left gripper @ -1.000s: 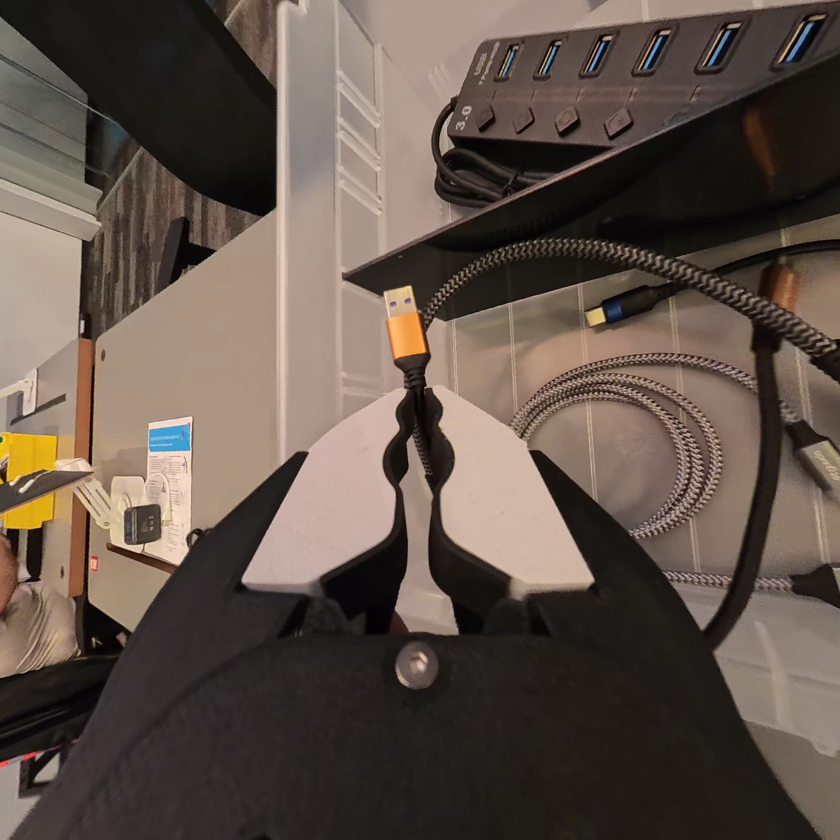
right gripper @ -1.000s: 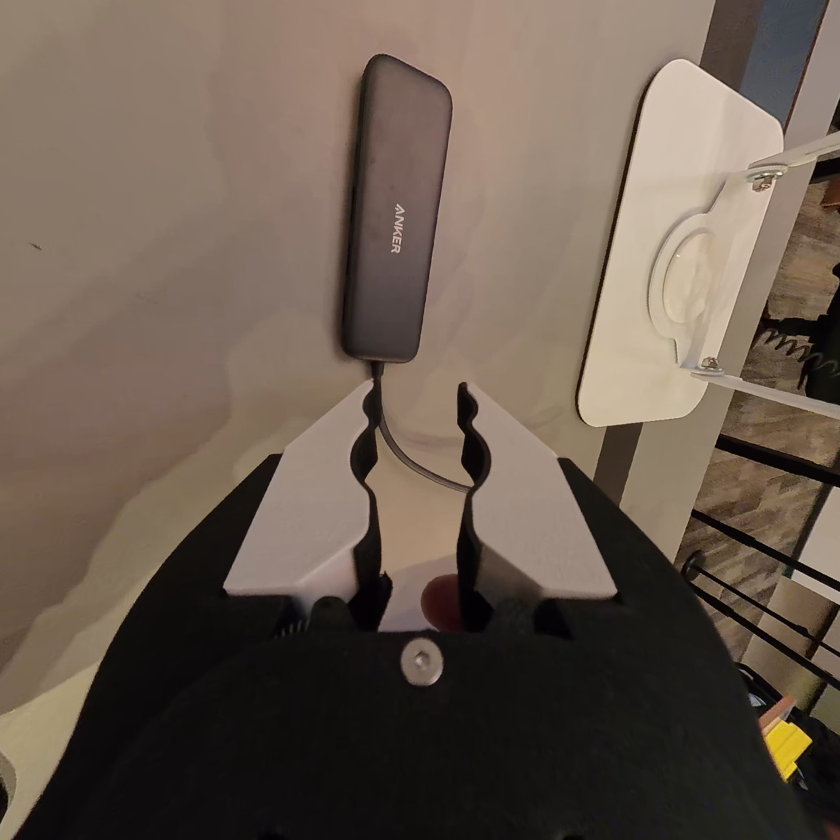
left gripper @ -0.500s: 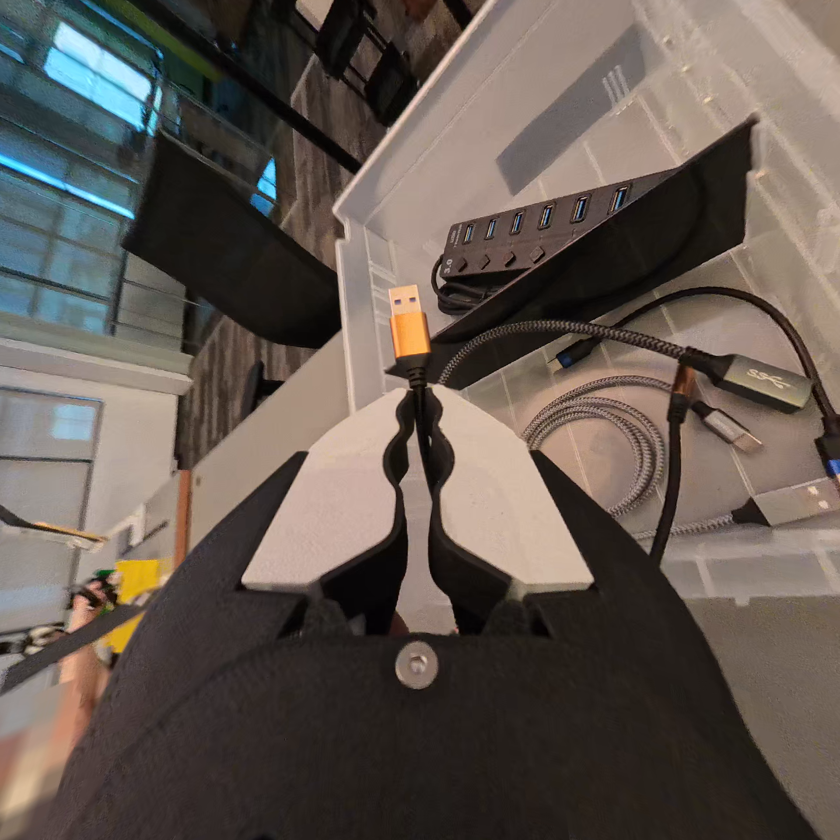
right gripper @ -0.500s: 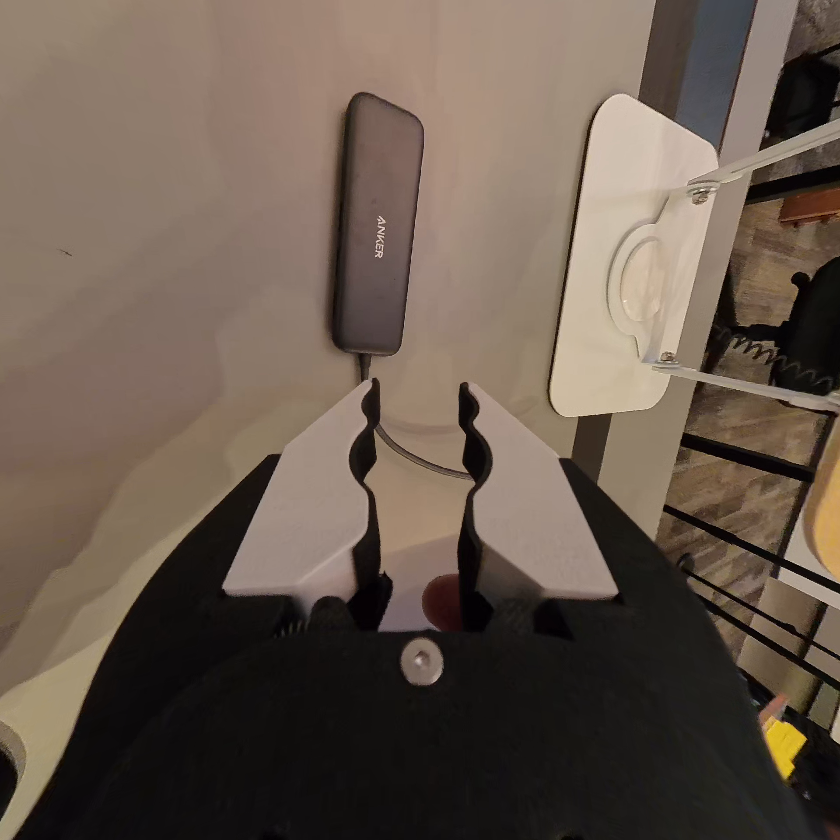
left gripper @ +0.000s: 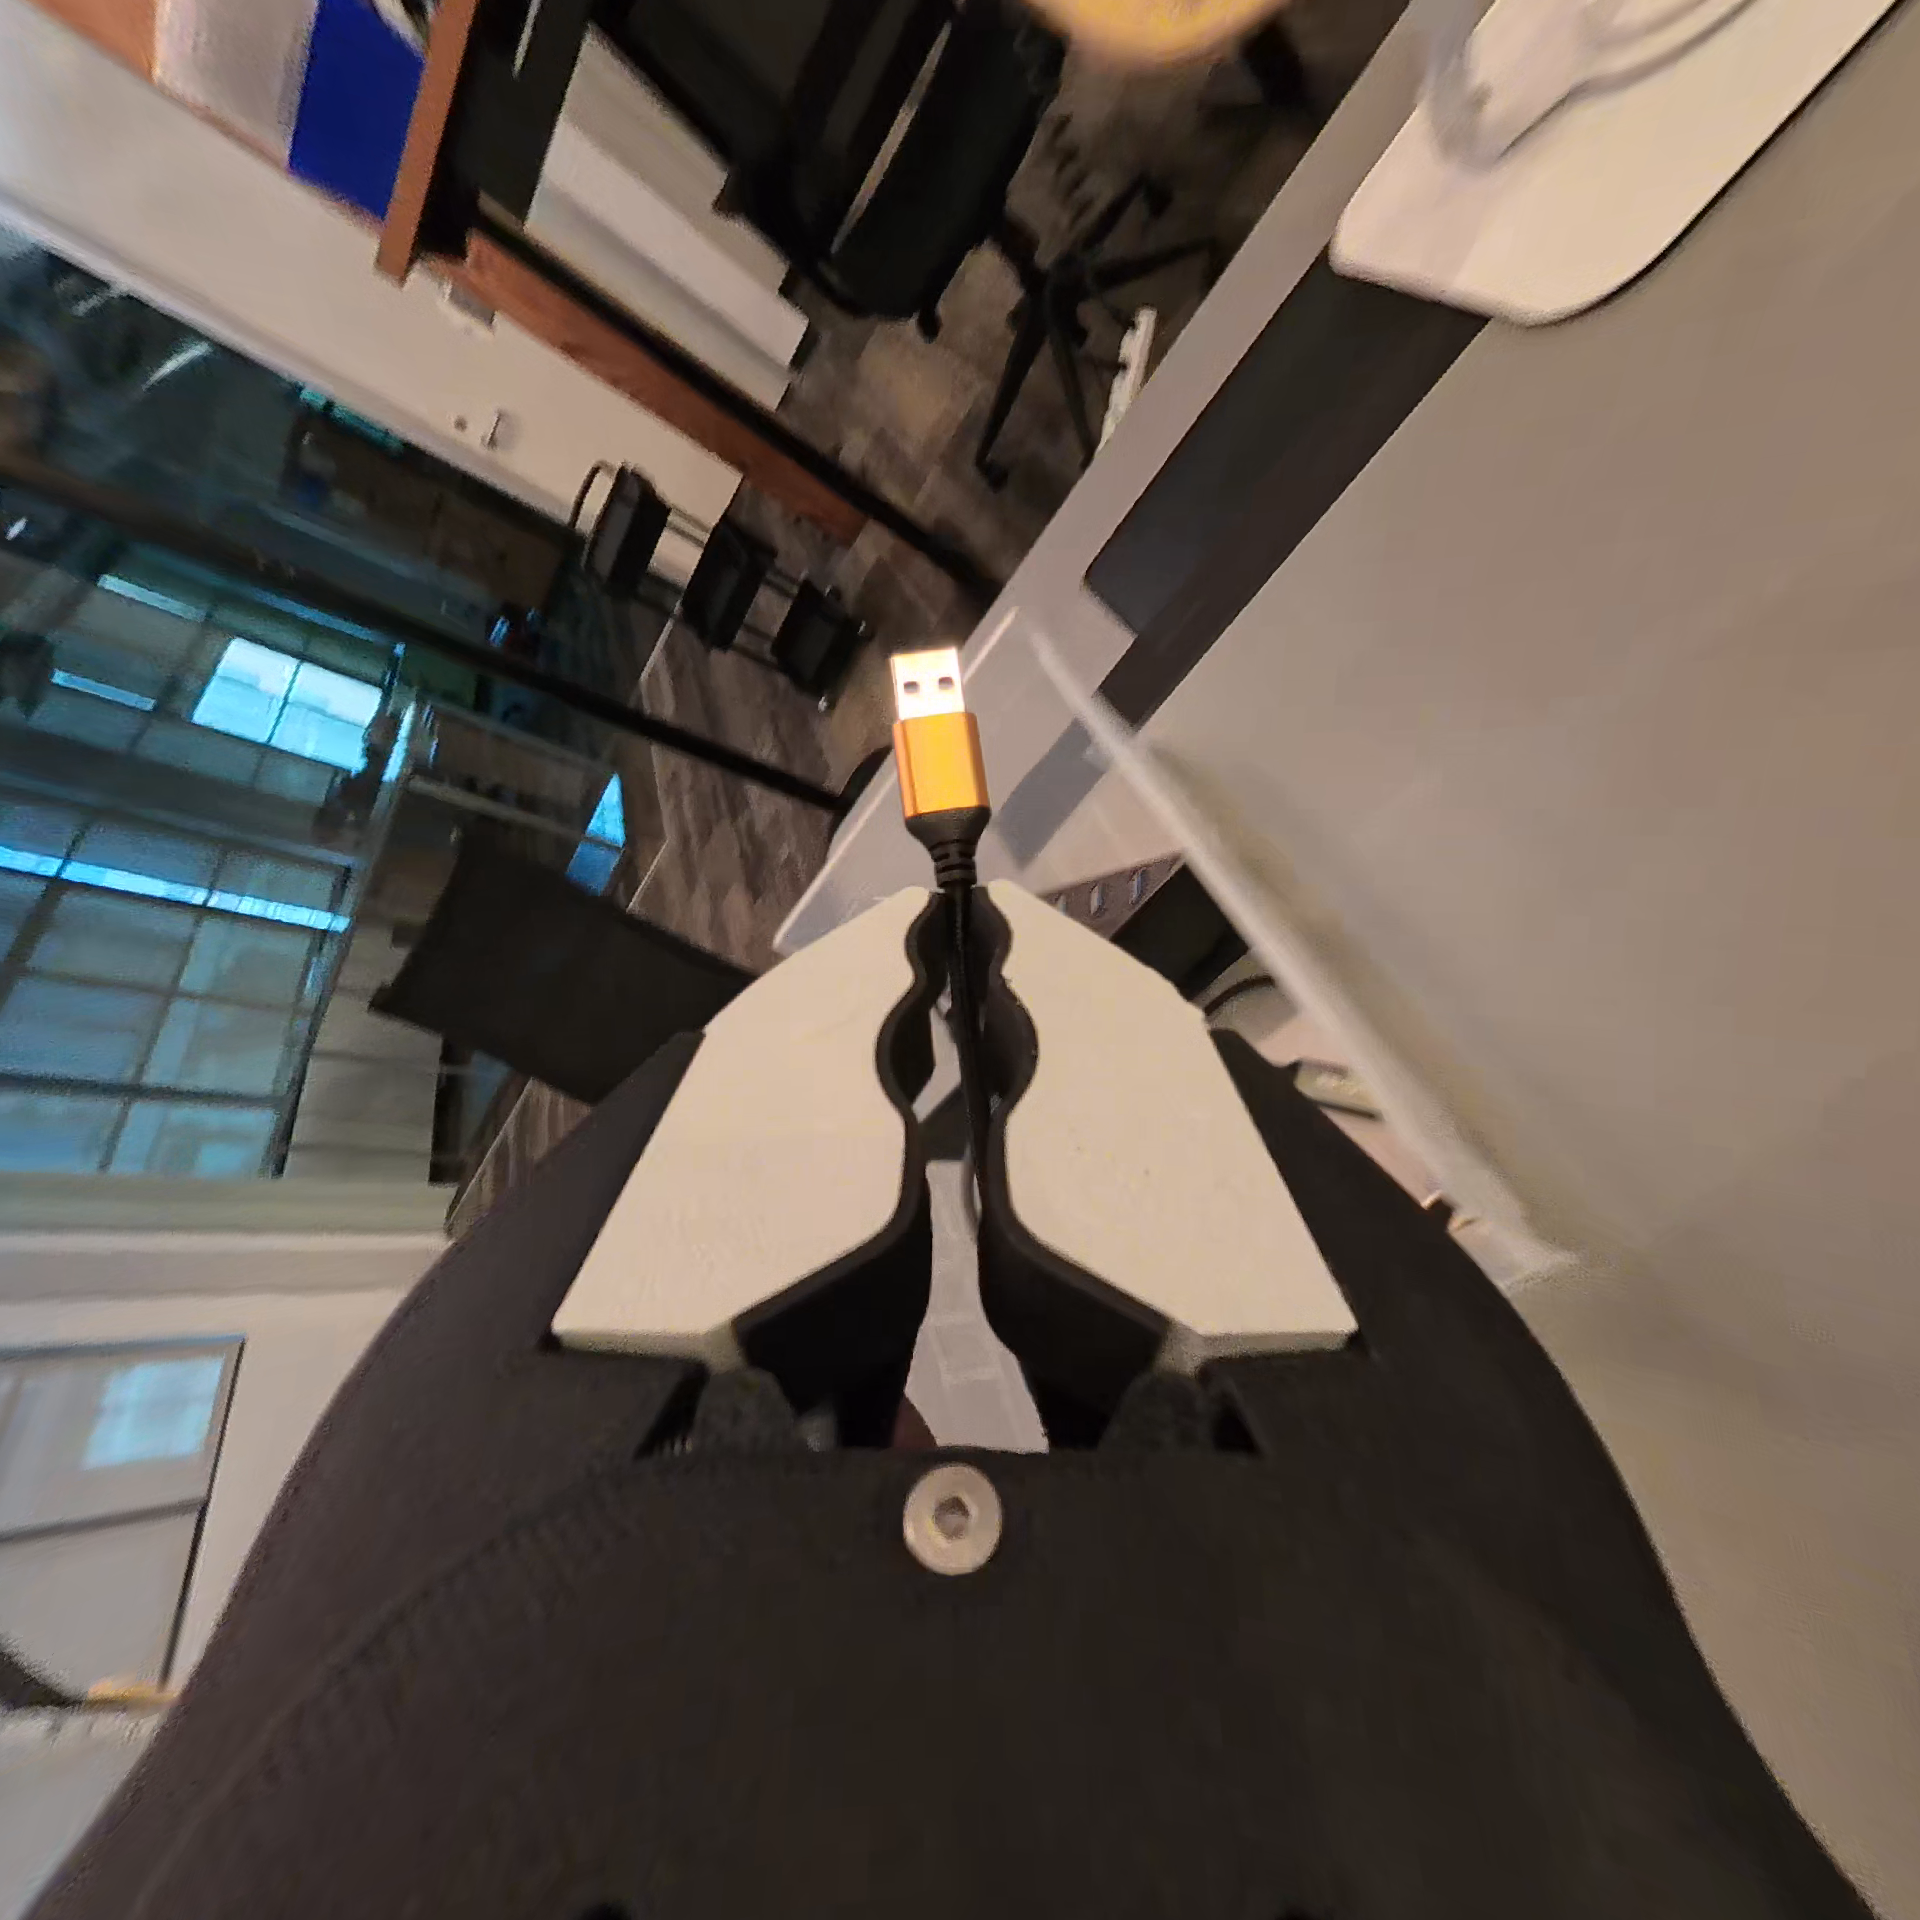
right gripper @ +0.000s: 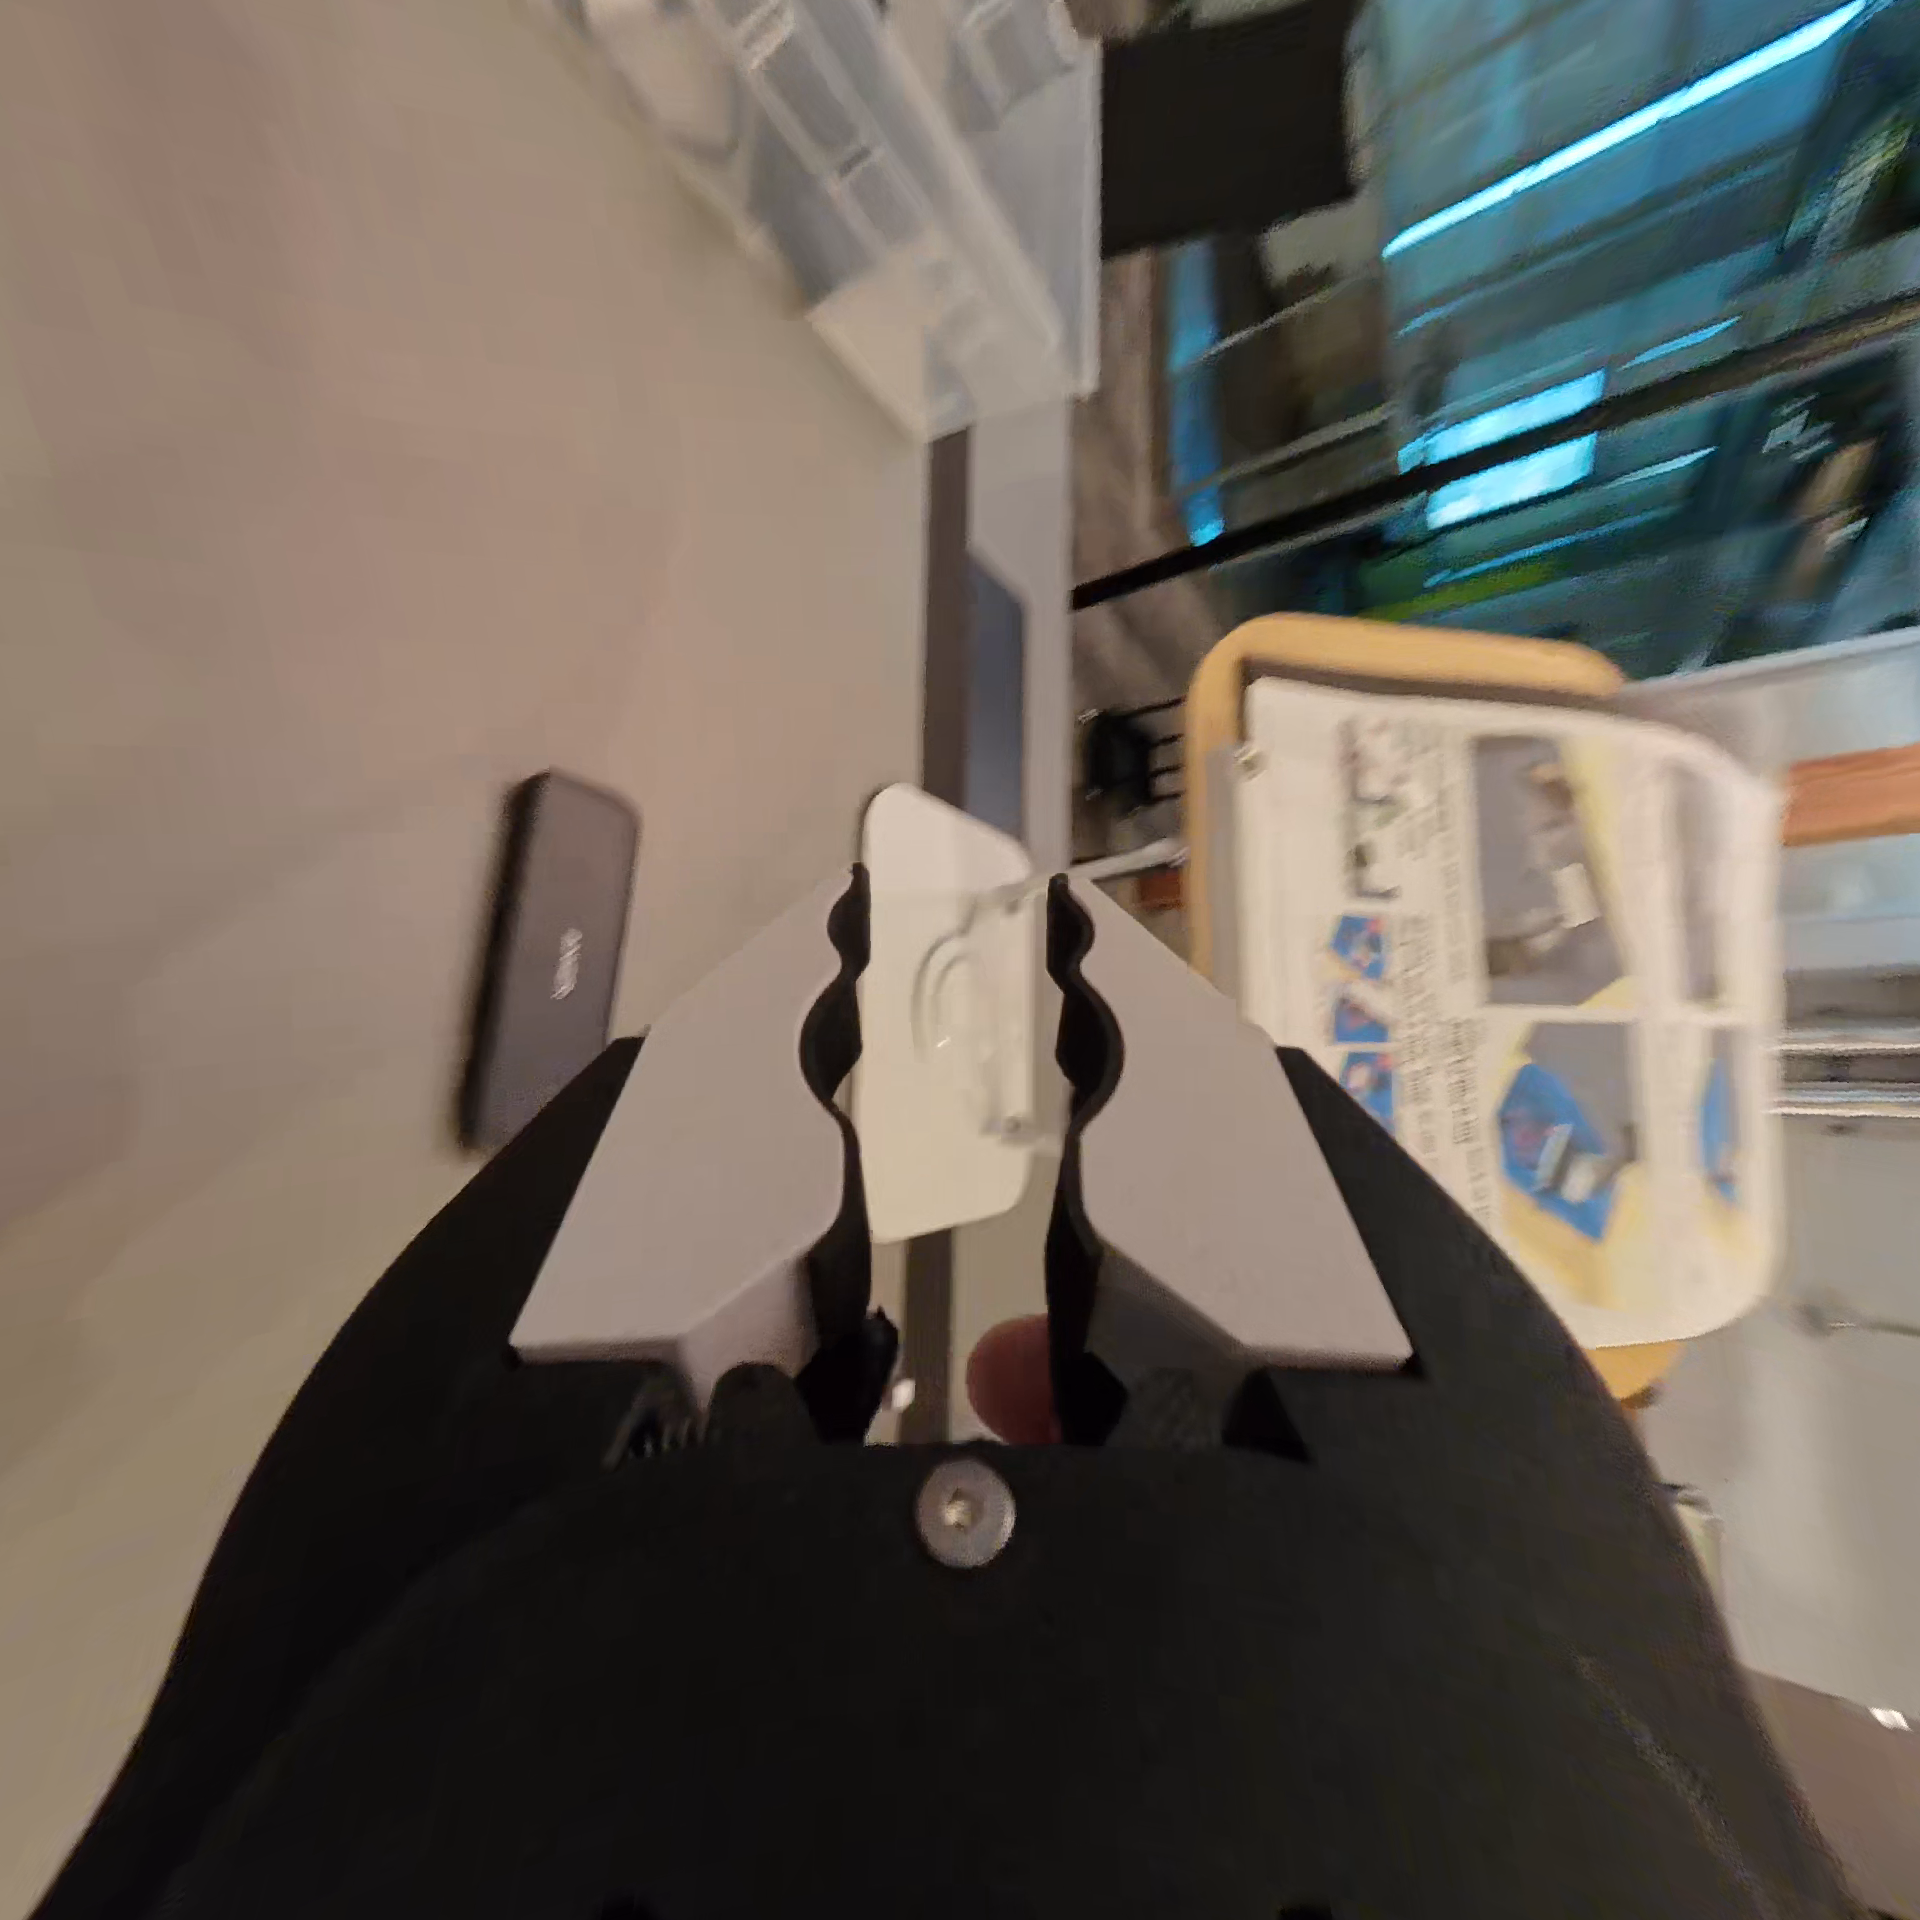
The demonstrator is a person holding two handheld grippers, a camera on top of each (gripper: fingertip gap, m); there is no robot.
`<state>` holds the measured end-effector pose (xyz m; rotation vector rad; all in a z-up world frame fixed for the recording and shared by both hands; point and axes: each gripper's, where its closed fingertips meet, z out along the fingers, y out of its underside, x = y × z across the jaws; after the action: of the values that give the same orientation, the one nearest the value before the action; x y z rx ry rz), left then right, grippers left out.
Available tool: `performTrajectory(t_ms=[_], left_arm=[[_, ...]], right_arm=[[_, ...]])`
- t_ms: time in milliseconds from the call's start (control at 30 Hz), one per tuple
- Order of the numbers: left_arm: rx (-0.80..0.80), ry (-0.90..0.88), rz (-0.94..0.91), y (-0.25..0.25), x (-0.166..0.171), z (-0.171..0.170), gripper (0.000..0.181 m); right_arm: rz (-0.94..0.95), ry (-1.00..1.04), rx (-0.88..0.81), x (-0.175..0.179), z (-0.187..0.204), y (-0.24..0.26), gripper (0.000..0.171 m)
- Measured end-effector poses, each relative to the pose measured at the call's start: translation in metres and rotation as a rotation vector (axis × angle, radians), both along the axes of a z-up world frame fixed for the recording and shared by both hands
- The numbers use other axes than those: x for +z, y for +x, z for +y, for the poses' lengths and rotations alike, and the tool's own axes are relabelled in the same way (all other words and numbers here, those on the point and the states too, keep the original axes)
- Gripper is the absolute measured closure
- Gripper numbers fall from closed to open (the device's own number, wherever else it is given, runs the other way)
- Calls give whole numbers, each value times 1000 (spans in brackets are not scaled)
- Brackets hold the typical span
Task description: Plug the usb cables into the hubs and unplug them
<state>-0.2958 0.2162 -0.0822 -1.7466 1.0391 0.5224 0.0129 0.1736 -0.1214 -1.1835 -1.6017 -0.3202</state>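
Left gripper [left gripper: 957, 902] clamped on cable [left gripper: 938, 767], plug up. Right gripper [right gripper: 954, 883] agape, empty, right of hub [right gripper: 551, 956] on table [right gripper: 312, 520].

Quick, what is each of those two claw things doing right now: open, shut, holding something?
Left tool: closed on the cable of the orange USB plug.
Right tool: open, holding nothing.
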Motion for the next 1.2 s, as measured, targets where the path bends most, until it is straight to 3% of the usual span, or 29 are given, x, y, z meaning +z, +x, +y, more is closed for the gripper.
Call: performTrajectory(t_ms=[167, 333, 500, 833, 1000, 1200], left_arm=[[-206, -68, -7, 74, 13, -19, 177], [-393, -102, 41, 141, 12, -35, 177], [-548, -144, 111, 193, -4, -50, 177], [-675, -186, 184, 251, -24, -65, 177], [-690, -178, 173, 258, -25, -65, 178], [-741, -170, 205, 263, -27, -75, 178]], right_arm=[[95, 235, 98, 31, -17, -34, 147], [306, 12, 248, 33, -41, -54, 147], [421, -32, 289, 46, -41, -47, 147], [195, 123, 172, 29, -21, -34, 150], [197, 42, 180, 23, -22, -29, 159], [219, -123, 202, 15, -27, -22, 149]])
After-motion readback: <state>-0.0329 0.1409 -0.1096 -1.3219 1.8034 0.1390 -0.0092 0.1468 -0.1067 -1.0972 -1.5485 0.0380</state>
